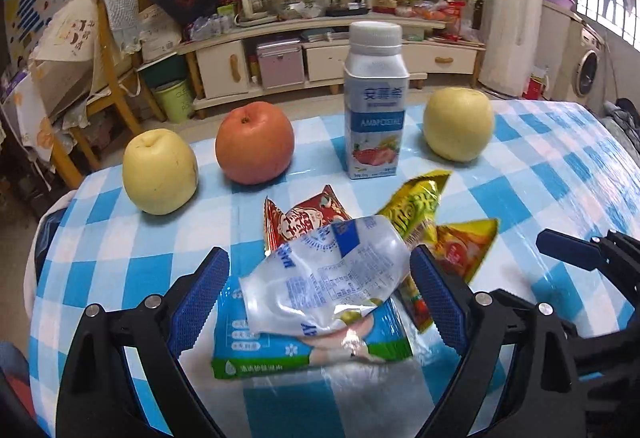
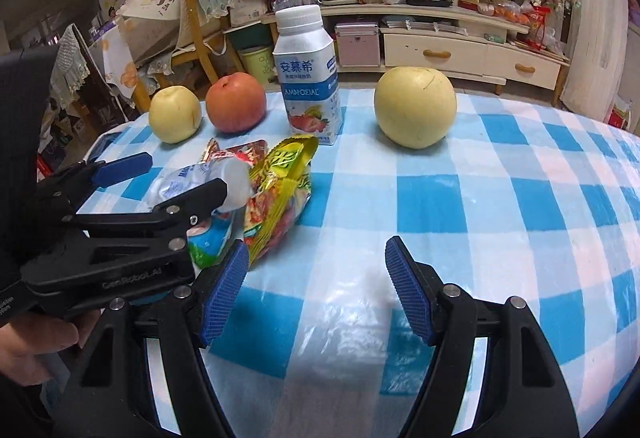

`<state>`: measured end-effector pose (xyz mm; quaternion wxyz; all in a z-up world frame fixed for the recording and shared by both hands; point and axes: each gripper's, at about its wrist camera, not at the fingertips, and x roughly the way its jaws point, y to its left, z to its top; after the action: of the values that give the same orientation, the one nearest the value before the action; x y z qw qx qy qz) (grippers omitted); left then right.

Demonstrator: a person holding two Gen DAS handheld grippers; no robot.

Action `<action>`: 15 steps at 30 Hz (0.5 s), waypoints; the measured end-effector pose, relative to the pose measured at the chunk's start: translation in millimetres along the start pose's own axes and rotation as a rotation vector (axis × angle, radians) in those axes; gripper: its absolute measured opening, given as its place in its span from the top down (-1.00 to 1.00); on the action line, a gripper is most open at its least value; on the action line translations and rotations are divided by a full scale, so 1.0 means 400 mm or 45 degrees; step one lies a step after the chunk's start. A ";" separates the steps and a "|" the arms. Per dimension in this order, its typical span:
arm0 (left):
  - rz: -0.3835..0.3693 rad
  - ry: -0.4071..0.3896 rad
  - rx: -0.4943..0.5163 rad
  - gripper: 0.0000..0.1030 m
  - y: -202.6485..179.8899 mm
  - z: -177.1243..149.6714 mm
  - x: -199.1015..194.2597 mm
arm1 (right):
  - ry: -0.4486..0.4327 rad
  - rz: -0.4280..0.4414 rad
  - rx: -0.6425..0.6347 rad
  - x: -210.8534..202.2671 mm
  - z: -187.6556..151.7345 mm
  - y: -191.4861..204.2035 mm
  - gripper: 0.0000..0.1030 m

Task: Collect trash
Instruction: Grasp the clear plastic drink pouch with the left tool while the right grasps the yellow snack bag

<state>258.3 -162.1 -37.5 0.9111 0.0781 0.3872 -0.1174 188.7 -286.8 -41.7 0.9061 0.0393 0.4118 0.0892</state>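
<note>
A crumpled clear pouch (image 1: pixel 328 278) lies between the spread fingers of the left gripper (image 1: pixel 320 286), not yet pinched, atop a blue-and-green packet (image 1: pixel 304 350). It looks light, limp and slick (likely to slide), so its bunched middle seems the best hold. Just beyond it lie red (image 1: pixel 304 218), yellow (image 1: pixel 416 206) and orange (image 1: pixel 464 250) wrappers. Farther ahead stand a yogurt bottle (image 1: pixel 374 102) and three apples. The right gripper (image 2: pixel 316 290) hangs open over bare tablecloth (image 2: pixel 500 198), beside the pile.
</note>
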 end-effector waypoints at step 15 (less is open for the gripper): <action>-0.132 0.127 -0.050 0.01 0.030 0.013 0.081 | 0.068 -0.002 -0.046 0.088 0.036 0.003 -0.56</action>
<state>286.8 -156.8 -56.8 0.8847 0.0458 0.4380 -0.1529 222.0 -278.8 -58.2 0.8954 0.0203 0.4340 0.0971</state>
